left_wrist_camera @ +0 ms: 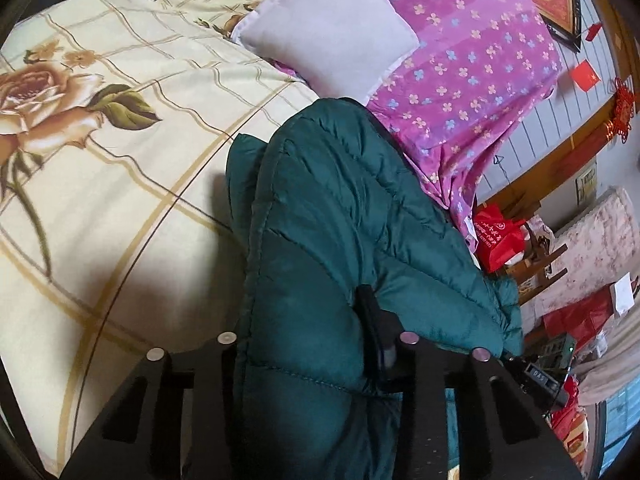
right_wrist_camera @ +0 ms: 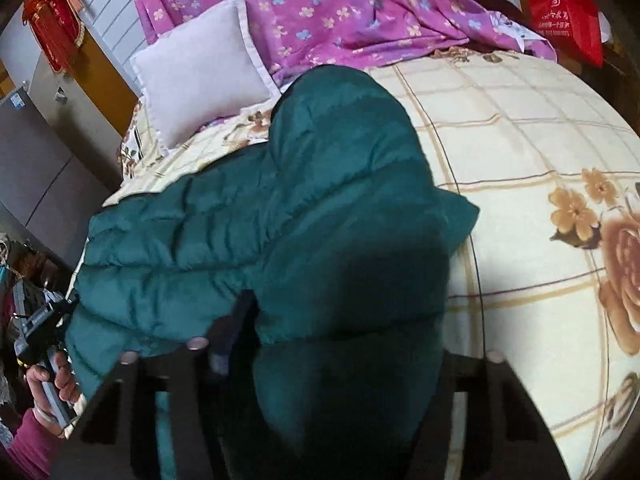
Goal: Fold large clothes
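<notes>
A: Starting w/ the biggest: bed (left_wrist_camera: 120, 200), cream sheet w/ tan grid lines and big brown roses, filling everything ahead of both grippers. Purple flowered cover (left_wrist_camera: 460, 60) bunched at the far end, pale grey pillow (left_wrist_camera: 328, 28) lying against it.

B: And the jacket?

A: Dark green puffer jacket (right_wrist_camera: 280, 220), quilted in fat horizontal channels, slightly shiny fabric, lots of soft creases. Lies on the sheet directly in front of both tools, near edge hanging over the bedside toward them. Looks doubled over; rounded puffy end points away toward the pillow, a flat flap sticks out past the right gripper's right side.

B: Left gripper?

A: Left gripper (left_wrist_camera: 304, 344) is clamped on the jacket: thick wad of green padding fills the gap betw. its fingers, and the right-side finger (left_wrist_camera: 372, 320) presses into the fabric. Other finger mostly buried under cloth.

B: Right one?

A: Right gripper (right_wrist_camera: 340, 344) is also gripping the jacket. Big bulge of padding sits betw. the jaws, left-side finger (right_wrist_camera: 236, 320) dug into a fold. Its own shadow darkens the cloth there, so the far finger is hard to make out.

B: Anything smaller?

A: In the right wrist view, off to that gripper's lower left, a hand (right_wrist_camera: 52, 380) w/ a magenta sleeve holds the other tool's handle. Red bag (right_wrist_camera: 568, 12) beyond the bed's far corner. Red hanging ornament (right_wrist_camera: 52, 24) on the wall, up left.
</notes>
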`<state>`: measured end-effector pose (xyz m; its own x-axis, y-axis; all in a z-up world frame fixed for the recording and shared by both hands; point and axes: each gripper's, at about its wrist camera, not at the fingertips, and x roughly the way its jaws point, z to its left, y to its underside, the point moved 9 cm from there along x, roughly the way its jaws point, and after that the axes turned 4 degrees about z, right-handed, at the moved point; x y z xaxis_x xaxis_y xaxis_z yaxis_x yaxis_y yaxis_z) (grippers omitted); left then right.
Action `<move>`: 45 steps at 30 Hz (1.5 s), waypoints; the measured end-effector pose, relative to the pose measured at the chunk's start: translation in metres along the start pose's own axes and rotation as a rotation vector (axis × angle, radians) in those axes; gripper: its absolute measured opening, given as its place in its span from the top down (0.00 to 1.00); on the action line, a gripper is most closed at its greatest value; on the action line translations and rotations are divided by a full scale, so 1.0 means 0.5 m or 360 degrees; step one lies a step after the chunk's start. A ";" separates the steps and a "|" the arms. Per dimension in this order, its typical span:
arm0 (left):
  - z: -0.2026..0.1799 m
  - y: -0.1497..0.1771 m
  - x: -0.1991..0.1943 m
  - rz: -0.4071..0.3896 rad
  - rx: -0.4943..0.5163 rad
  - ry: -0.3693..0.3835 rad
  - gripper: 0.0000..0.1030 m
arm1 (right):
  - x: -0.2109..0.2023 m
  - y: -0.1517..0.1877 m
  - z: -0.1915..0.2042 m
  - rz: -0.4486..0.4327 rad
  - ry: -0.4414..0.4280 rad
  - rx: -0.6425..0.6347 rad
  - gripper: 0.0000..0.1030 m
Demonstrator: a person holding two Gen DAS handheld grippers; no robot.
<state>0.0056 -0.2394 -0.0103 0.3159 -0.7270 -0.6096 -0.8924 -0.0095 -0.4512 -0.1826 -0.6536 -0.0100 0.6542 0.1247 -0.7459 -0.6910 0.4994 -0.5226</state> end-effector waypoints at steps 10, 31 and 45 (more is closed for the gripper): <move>-0.018 0.098 -0.128 0.0059 0.0057 0.0002 0.79 | -0.115 0.101 0.042 0.0043 -0.0121 0.0023 0.59; -0.005 0.274 -0.305 0.0028 0.0268 -0.0474 0.61 | -0.187 0.303 0.019 0.0122 0.0191 0.0120 0.15; -0.121 0.314 -0.408 -0.0295 0.0542 -0.0780 0.61 | -0.359 0.345 0.195 -0.0218 0.0246 -0.0145 0.14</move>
<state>-0.2183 -0.1340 0.0828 0.6390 -0.3340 -0.6929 -0.6811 0.1729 -0.7115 -0.3894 -0.5061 0.0742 0.6939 -0.0754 -0.7161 -0.6284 0.4222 -0.6533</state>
